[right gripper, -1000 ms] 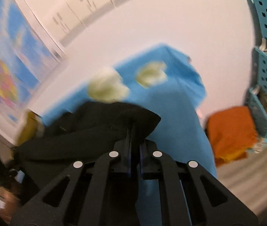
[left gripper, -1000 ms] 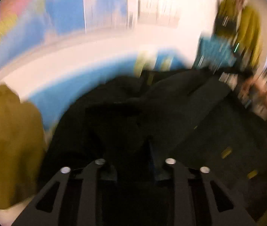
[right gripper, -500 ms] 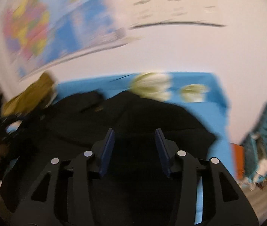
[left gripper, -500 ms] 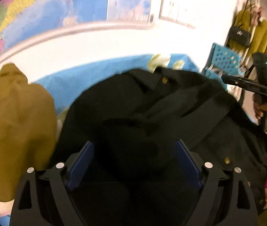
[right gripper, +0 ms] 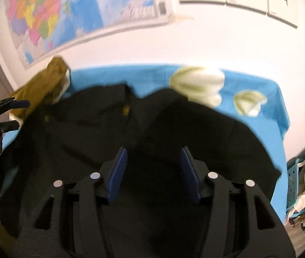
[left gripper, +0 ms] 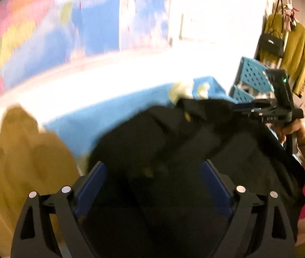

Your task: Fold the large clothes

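Note:
A large black garment [left gripper: 174, 142] with small brass buttons lies spread on a blue cloth-covered table [left gripper: 100, 111]. It also shows in the right wrist view [right gripper: 113, 126]. My left gripper [left gripper: 152, 167] is open, its blue-padded jaws wide apart above the garment's near part. My right gripper [right gripper: 153, 152] is open too, over the garment's near edge. The right gripper also shows at the right of the left wrist view [left gripper: 238, 106], at the garment's far corner. The left gripper shows at the left edge of the right wrist view [right gripper: 16, 114].
An olive-yellow garment [left gripper: 21, 157] lies heaped at the table's left end [right gripper: 44, 83]. The tablecloth has white tulip prints [right gripper: 197, 83]. Blue perforated crates [left gripper: 253, 79] and a rack of hanging clothes [left gripper: 292, 49] stand at the right. A map [right gripper: 62, 15] hangs on the wall behind.
Both grippers have opened and let go of the black garment, which now lies on the table. Both have drawn back a little from it.

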Demonstrator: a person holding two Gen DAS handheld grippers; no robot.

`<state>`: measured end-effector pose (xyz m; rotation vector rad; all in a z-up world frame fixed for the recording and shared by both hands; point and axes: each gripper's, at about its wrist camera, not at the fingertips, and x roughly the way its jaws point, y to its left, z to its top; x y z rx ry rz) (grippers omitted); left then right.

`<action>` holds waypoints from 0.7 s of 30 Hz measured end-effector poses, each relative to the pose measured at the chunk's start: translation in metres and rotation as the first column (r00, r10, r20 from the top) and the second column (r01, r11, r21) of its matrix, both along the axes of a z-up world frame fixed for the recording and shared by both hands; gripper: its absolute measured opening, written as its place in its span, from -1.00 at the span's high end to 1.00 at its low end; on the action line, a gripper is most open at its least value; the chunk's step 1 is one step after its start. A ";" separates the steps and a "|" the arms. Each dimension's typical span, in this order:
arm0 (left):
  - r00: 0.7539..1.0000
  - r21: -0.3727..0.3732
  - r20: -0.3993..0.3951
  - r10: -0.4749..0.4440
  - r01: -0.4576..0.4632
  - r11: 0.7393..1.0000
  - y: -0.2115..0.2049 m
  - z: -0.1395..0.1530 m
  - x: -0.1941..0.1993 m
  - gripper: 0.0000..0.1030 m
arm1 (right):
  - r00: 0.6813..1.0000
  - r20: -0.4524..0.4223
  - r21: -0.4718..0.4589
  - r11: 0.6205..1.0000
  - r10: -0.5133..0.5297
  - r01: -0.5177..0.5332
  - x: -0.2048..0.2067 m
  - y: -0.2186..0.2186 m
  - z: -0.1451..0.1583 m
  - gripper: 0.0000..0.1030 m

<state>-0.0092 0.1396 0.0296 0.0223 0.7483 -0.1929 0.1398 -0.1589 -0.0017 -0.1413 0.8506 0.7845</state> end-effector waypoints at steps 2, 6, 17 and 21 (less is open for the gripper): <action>1.000 0.038 0.000 0.007 -0.007 0.999 -0.005 0.012 0.031 -0.70 | 0.999 -0.025 0.004 1.000 -0.031 0.031 0.030 0.015 0.004 -0.02; 0.997 0.123 -0.066 0.034 -0.025 0.992 -0.021 0.005 0.101 -0.70 | 0.995 -0.069 -0.040 0.997 -0.067 0.065 0.077 0.047 -0.005 -0.06; 0.919 0.072 -0.386 0.078 -0.055 0.996 -0.025 -0.080 0.237 -0.43 | 0.975 -0.219 -0.197 0.980 -0.047 0.003 0.129 0.091 -0.051 0.10; 0.927 -0.049 -0.374 0.000 -0.020 0.999 -0.017 -0.073 0.224 0.32 | 0.985 -0.166 -0.177 0.982 0.035 -0.065 0.111 0.075 -0.043 0.55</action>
